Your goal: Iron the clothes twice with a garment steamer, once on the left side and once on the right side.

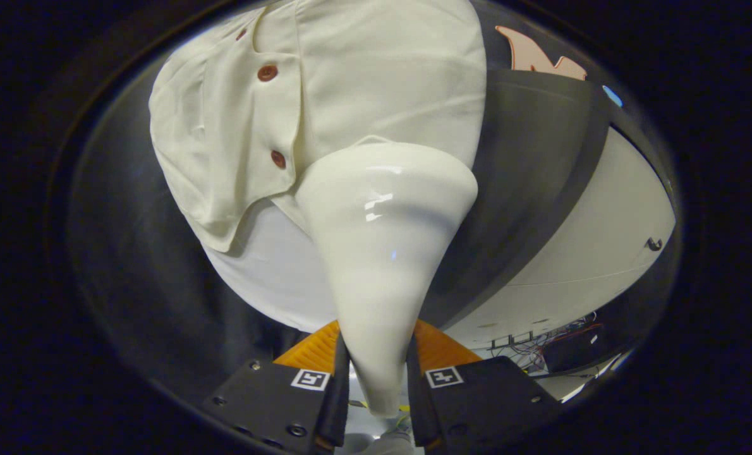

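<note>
A glossy white garment steamer (382, 253) stands up between my fingers, its narrow handle pinched by both and its wide head flaring out ahead. My gripper (376, 373) is shut on that handle. The steamer head rests against a cream shirt (351, 95) with brown buttons (267, 72) that hangs in front of the black booth wall. The head sits on the shirt's lower part, just right of the button placket, near the hem. The steamer hides the cloth right behind its head.
The shirt's lower left corner (224, 234) folds outward. A white table surface (603, 240) curves away to the right below the black wall, with a small dark hook (654, 243) on it. Tangled wires and frames (540, 344) lie low on the right.
</note>
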`<action>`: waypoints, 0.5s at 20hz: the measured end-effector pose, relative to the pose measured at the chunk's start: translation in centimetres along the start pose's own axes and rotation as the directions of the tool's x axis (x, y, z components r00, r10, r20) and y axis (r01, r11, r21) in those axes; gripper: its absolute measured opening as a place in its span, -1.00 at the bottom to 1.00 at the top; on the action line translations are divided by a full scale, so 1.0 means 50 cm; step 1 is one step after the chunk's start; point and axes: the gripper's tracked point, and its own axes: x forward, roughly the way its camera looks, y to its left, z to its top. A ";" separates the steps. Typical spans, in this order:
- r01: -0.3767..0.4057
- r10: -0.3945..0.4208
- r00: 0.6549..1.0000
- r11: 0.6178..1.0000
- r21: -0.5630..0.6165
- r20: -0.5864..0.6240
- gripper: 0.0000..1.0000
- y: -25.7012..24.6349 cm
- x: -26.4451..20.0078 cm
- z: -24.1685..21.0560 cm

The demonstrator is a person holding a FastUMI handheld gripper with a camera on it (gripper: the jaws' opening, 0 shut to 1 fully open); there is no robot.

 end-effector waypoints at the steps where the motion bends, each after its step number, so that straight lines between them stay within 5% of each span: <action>1: 0.011 -0.011 1.000 1.000 0.003 0.012 -0.18 -0.003 0.003 0.000; 10: 0.084 -0.093 0.989 0.993 0.077 0.119 -0.19 -0.013 -0.051 0.035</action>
